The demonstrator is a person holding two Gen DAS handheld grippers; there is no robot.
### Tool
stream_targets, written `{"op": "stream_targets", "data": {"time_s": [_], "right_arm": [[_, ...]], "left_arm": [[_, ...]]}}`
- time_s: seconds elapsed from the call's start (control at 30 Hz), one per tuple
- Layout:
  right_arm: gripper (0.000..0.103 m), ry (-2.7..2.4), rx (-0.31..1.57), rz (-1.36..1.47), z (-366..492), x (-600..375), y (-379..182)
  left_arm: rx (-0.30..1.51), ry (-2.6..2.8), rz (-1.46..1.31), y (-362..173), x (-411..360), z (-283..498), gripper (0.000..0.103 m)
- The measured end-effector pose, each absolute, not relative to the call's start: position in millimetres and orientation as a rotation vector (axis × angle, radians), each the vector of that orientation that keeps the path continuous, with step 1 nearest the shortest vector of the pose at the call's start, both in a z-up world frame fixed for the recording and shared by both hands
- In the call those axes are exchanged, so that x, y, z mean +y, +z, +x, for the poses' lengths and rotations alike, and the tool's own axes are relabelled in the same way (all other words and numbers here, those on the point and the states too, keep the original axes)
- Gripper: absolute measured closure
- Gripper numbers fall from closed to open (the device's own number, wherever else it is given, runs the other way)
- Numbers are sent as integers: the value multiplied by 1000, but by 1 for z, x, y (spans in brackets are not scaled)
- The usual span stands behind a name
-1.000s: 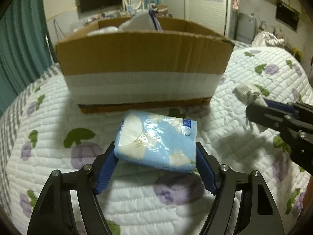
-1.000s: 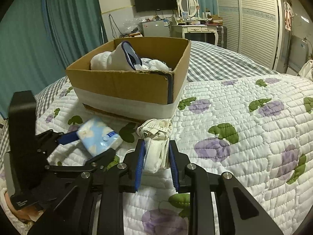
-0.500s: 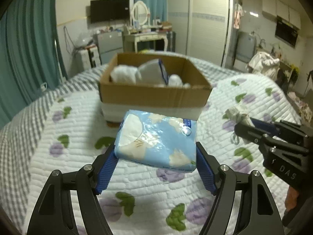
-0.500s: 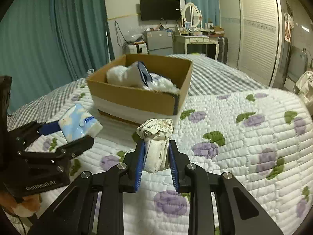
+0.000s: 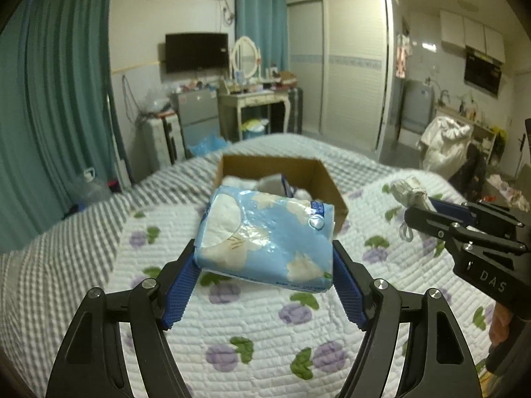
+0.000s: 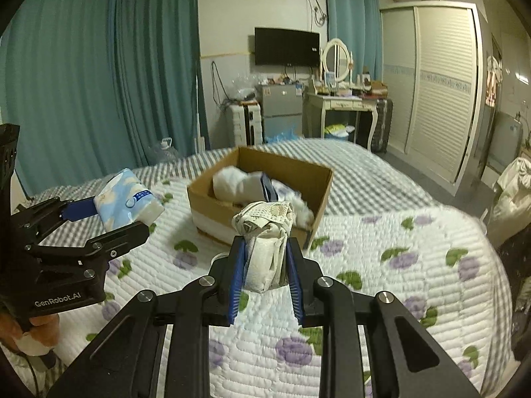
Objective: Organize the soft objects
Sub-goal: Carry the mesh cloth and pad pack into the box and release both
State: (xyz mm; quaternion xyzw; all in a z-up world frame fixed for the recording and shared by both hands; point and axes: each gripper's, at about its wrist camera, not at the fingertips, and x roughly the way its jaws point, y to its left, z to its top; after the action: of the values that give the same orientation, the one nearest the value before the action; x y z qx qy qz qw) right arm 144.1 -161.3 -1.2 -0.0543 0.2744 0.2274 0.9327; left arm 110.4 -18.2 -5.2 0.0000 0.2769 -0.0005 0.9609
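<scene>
Left gripper (image 5: pixel 265 265) is clamping the blue tissue pack (image 5: pixel 265 235), right gripper (image 6: pixel 265 265) squeezing a rolled cloth (image 6: pixel 265 232) (both airborne), likely heading for the cardboard box (image 6: pixel 318 195).

Support: a bed (image 6: pixel 398 248) under a white quilt printed with purple flowers and green leaves, grey-checked farther back.
Directly on it: an open cardboard box (image 6: pixel 318 179), apparently holding white soft items.

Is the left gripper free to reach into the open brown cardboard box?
Probably yes: the cardboard box is open-topped ahead, though the left gripper is clamped on a blue tissue pack.
</scene>
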Motion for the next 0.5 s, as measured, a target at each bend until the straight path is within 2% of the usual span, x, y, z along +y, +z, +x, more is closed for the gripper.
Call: {"op": "stream_targets", "data": {"time_s": [0.27, 0.5], "right_arm": [[79, 482, 507, -133, 151, -151, 43], [79, 500, 481, -122, 183, -144, 65]], "left_arm": [[484, 17, -1, 26, -5, 119, 29], [454, 34, 0, 30, 3, 150, 29]]}}
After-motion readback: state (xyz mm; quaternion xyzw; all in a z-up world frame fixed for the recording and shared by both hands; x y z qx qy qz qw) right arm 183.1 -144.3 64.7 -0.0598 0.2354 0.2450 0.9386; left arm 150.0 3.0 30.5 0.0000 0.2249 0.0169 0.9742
